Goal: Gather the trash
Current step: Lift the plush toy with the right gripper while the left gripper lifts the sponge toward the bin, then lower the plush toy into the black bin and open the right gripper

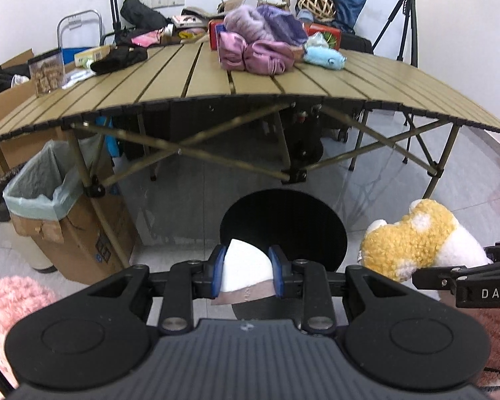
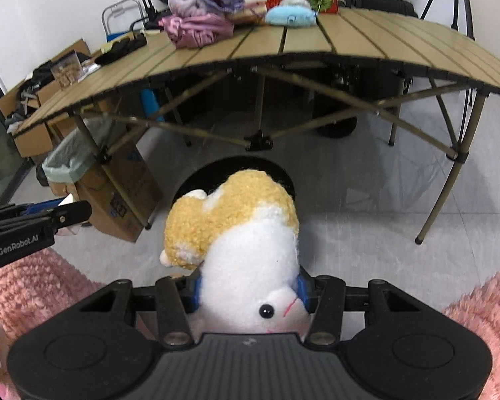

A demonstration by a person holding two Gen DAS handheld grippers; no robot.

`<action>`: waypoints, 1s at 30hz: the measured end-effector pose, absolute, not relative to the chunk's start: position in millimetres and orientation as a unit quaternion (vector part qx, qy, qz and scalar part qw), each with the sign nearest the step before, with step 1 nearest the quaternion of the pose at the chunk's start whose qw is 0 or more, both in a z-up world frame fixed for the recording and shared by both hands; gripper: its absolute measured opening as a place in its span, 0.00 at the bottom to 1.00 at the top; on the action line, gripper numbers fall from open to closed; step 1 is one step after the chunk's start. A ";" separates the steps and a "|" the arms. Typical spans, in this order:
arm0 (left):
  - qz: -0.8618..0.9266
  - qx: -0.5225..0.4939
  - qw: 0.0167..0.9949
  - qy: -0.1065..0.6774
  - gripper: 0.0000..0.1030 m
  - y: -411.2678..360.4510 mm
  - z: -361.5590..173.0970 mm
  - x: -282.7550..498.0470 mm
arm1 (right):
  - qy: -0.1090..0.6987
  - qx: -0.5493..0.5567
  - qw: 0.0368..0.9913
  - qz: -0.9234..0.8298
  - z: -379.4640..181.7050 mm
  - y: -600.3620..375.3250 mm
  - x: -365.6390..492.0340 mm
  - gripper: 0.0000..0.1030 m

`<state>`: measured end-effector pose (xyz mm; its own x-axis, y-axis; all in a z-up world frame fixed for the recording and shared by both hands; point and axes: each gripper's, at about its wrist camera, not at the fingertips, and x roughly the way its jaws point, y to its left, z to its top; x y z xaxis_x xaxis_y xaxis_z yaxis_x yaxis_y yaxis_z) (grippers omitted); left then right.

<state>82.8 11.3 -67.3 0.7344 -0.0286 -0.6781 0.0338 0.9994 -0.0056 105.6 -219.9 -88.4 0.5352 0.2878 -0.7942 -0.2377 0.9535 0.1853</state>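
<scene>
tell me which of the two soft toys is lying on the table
The light blue plush toy, lying on the slatted table beside the purple clothes. The yellow-and-white plush is off the table, clamped in the right gripper.

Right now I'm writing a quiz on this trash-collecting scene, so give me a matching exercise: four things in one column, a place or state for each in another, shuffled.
Things:
1. white wad
2. yellow-and-white plush toy
3. light blue plush
4. cardboard box with a green liner bag

Places or states:
A. lying on the slatted table
B. clamped in the left gripper
C. standing on the floor by a table leg
D. clamped in the right gripper

Pairs: 1-B, 2-D, 3-A, 4-C
</scene>
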 end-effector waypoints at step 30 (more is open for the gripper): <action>0.004 -0.030 0.900 0.436 0.28 32.4 -107.4 124.9 | 0.548 0.038 0.824 0.142 -142.8 -202.8 161.6 0.47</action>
